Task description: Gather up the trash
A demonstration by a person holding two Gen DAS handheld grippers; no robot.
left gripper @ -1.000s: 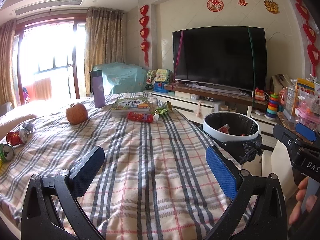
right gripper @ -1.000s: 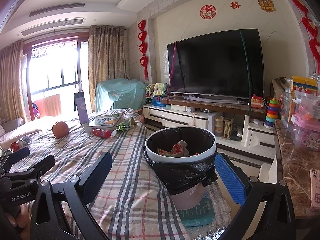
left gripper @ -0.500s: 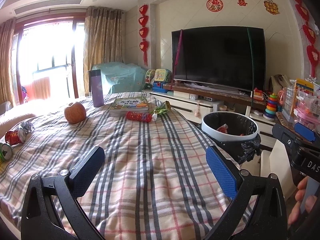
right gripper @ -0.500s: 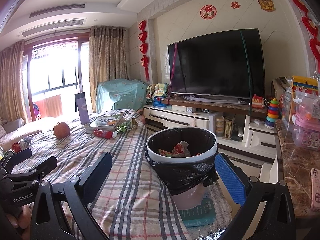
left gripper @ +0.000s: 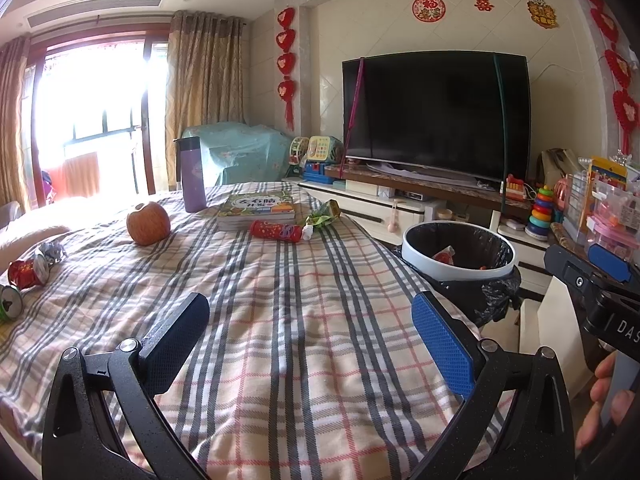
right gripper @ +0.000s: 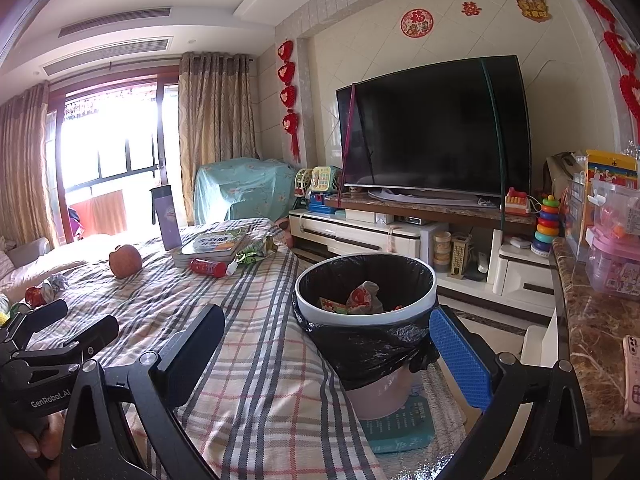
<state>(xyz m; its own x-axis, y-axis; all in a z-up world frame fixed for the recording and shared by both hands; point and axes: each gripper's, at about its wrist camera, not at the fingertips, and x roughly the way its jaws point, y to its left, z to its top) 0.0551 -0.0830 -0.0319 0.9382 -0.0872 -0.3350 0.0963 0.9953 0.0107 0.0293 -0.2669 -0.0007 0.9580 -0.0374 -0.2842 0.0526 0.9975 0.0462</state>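
My left gripper (left gripper: 310,336) hangs over the plaid cloth (left gripper: 280,300), fingers spread wide with nothing between them, just stripes and checks below. My right gripper (right gripper: 326,340) is over by the table's edge, also spread wide and empty, and the trash bin (right gripper: 366,284) sits right ahead between its two fingers, white rim, black liner bunched around the outside, crumpled wrappers (right gripper: 362,298) already lying in the bottom. From the left side the same bin shows off the table's right edge, down on the floor in front of the TV cabinet (left gripper: 384,208). Now the trash on the table: a red tube-shaped wrapper (left gripper: 276,231) lies on its side near the far end, just in front of a stack of books (left gripper: 256,210), with a crinkled green packet (left gripper: 322,216) just beside its white cap end. Far left, a crushed red can (left gripper: 24,274) lies next to a ball of foil (left gripper: 52,250), and a green can (left gripper: 10,308) peeks in at the frame's edge. An apple (left gripper: 148,223) sits near the far left, and a purple bottle (left gripper: 193,174) stands upright behind it.
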